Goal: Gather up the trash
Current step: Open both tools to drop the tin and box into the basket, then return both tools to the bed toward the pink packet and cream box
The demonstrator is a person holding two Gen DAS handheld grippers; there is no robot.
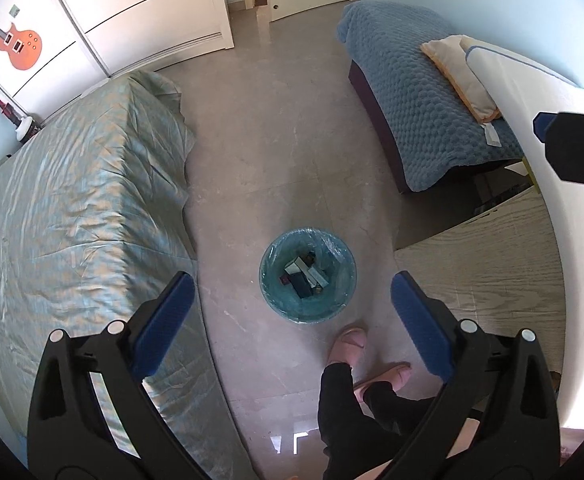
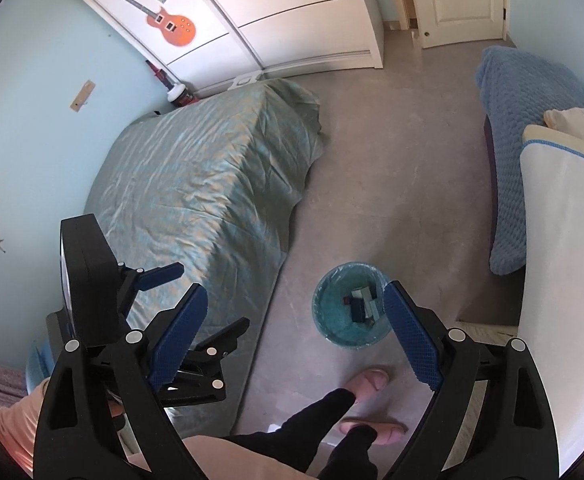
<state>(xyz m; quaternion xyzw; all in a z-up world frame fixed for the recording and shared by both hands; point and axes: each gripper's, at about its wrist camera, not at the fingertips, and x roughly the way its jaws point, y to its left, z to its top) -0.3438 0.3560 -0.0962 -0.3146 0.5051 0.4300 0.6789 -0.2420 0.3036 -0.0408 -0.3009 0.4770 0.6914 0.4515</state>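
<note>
Below my wide-open, empty left gripper and right gripper, the round blue-lined trash bin holds small boxes, labels unreadable.

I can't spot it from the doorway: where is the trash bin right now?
The trash bin stands on the grey floor between the two beds, just ahead of the person's pink slippers, in both wrist views.

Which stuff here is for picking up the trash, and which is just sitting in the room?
For the job:
- trash bin with blue liner, on the floor
- boxes inside it
- left tongs, open
- right tongs, open

Just there:
- green bed
- blue blanket
- pillow
- guitar sticker
- pink slippers
</note>
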